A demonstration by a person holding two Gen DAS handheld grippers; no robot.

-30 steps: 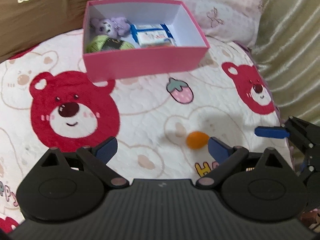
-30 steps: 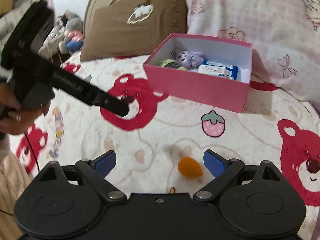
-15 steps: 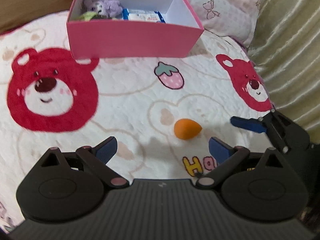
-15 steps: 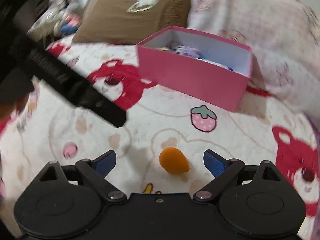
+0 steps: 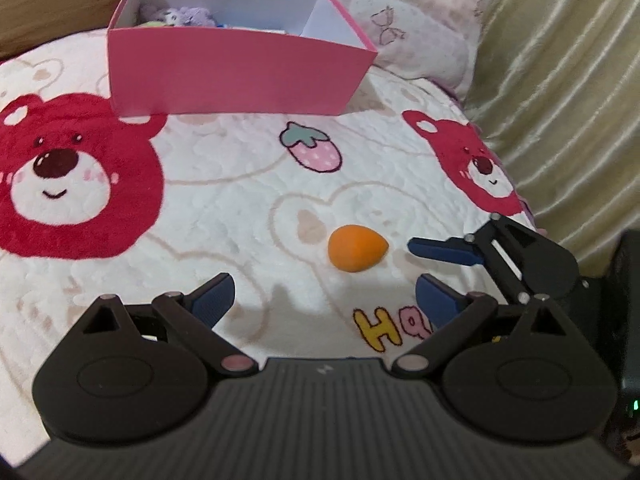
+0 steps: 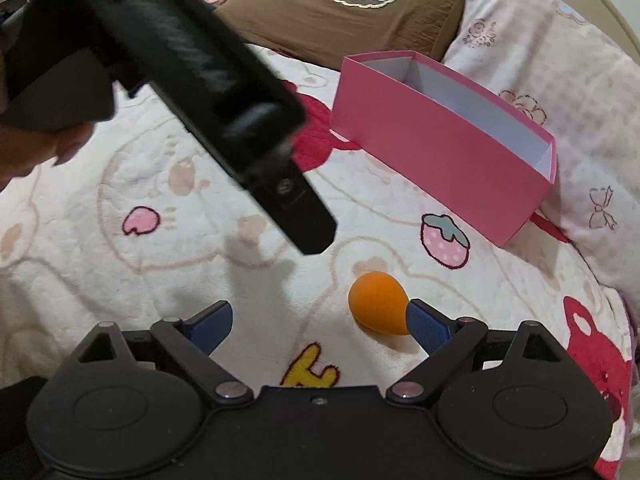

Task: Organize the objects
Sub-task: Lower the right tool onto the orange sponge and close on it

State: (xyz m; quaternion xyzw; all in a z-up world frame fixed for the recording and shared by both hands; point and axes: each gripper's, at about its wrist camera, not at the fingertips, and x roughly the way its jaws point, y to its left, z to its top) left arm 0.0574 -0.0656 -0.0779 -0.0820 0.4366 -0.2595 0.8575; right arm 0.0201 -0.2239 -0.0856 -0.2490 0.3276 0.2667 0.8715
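Your right gripper (image 6: 318,318) is spread wide and holds nothing; its right blue finger (image 6: 426,326) sits just beside the orange sponge (image 6: 378,306), apparently touching its pointed end, while the left finger is well apart from it. Your left gripper (image 5: 324,300) is just as wide open and empty, low over the blanket (image 5: 224,216), with the sponge (image 5: 357,247) lying a little ahead of its fingers, nearer the right one.

In the left wrist view, the right gripper's fingers (image 5: 444,250) reach in from the blanket's right edge, pointing at the sponge's tip. In the right wrist view, the black body of your left gripper (image 6: 224,92) crosses the upper left, held by your hand (image 6: 36,148), part of which shows at the left edge.

The sponge rests on a white quilted blanket printed with red bears (image 5: 68,176), a pink strawberry (image 5: 314,152) and yellow letters (image 5: 380,330). Beyond the strawberry, toward the blanket's far edge, stands an open pink box (image 5: 236,76) with white inner walls; a purple plush toy (image 5: 188,16) and other small things, too hidden to name, lie in its far left corner.

Behind the box are a brown pillow (image 6: 344,12) and a pale pink patterned pillow (image 6: 560,64). A shiny beige curtain (image 5: 560,92) hangs along the blanket's right edge.
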